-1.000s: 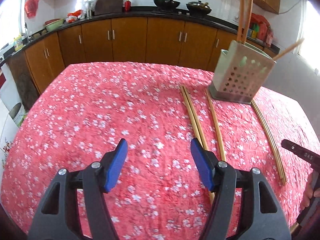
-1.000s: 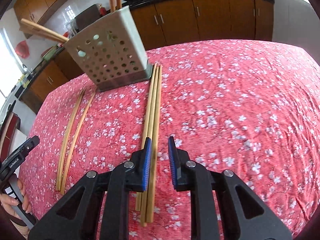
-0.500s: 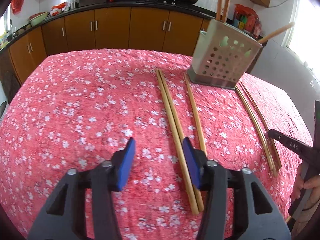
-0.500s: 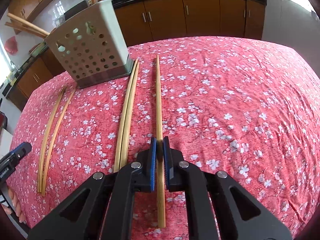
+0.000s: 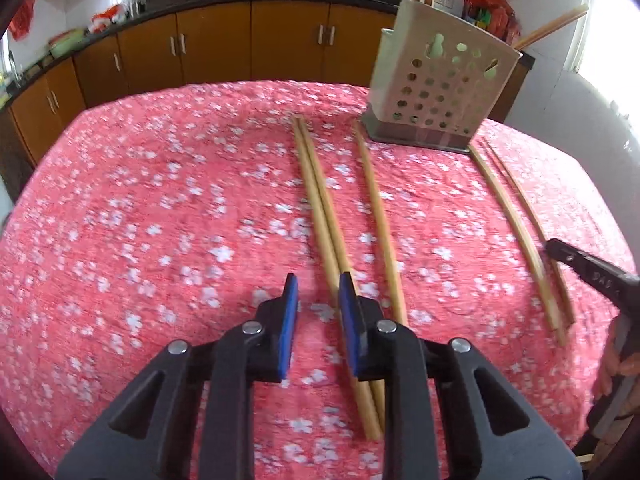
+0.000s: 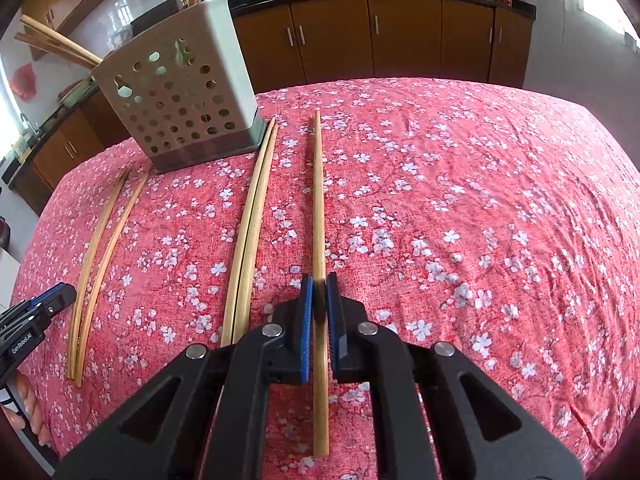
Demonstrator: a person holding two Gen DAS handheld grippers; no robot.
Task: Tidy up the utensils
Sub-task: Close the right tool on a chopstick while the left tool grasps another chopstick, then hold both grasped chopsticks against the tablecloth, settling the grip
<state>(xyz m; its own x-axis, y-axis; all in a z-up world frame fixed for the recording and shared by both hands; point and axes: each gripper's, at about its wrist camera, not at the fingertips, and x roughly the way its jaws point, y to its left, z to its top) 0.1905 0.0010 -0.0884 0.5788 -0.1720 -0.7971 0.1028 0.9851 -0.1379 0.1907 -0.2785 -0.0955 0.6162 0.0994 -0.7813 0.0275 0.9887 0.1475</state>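
— What's on the cloth [image 6: 480,200]?

— I see the holder [image 6: 180,96] at the far side, chopsticks lying lengthwise, their far ends toward it.

— Your right gripper [image 6: 319,292]?

— Clamped on a single chopstick [image 6: 319,208], its long axis running straight away from me, far tip near the holder.

— And the left gripper [image 5: 318,292]?

— Fingers slightly parted, nothing between them; a pair [image 5: 320,208] lies just under its right finger.

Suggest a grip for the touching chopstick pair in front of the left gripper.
Take the chopstick pair on its near third, coming straight down with the left gripper, fingers straddling both sticks across their width. They lie flat, touching and parallel, roughly along the gripper's axis, so one pinch probably catches both; shift slightly right first.
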